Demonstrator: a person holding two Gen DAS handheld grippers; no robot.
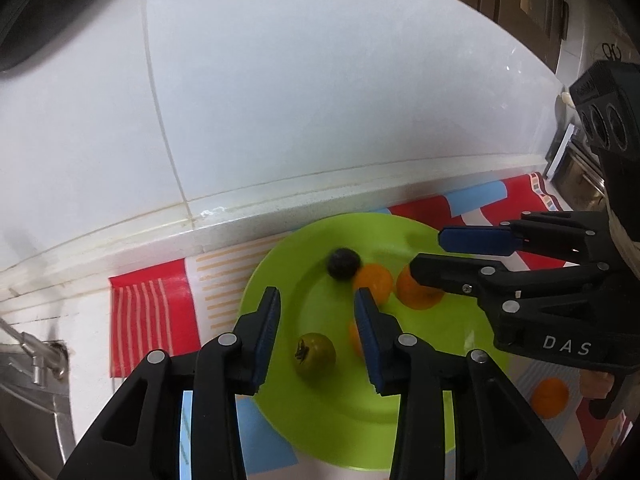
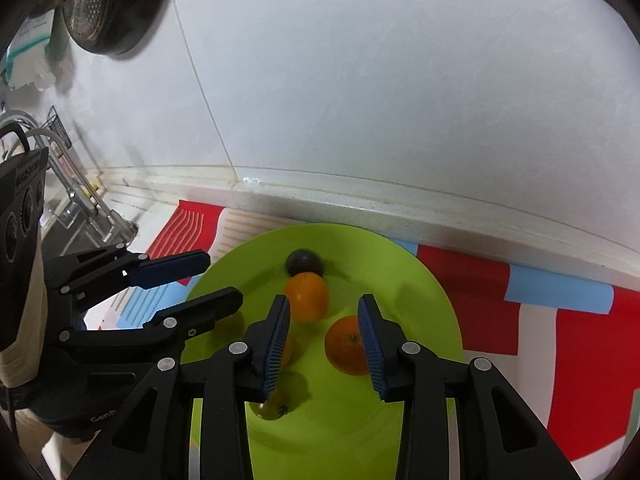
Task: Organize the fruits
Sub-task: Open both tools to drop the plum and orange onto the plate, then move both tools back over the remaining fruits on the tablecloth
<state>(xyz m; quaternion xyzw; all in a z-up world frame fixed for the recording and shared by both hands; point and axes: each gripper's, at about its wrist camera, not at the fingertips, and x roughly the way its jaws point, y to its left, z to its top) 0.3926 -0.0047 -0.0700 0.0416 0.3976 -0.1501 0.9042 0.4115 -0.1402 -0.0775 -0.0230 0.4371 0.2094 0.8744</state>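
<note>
A lime green plate (image 1: 340,412) (image 2: 420,280) lies on a patterned mat and holds several fruits: a dark round fruit (image 1: 343,263) (image 2: 304,261) at the back, oranges (image 1: 374,280) (image 2: 307,295), another orange (image 1: 416,294) (image 2: 345,345), and a greenish-brown fruit (image 1: 315,355) (image 2: 273,406) with a dark stem. One more orange (image 1: 550,397) lies off the plate on the mat. My left gripper (image 1: 316,320) (image 2: 204,278) is open and empty above the plate. My right gripper (image 2: 324,340) (image 1: 426,250) is open and empty above the oranges.
A red, white and blue mat (image 1: 152,312) (image 2: 560,320) covers the counter. A white tiled wall (image 1: 280,100) rises right behind the plate. A sink and tap (image 2: 92,208) are at the left. A dark strainer (image 2: 104,4) hangs upper left.
</note>
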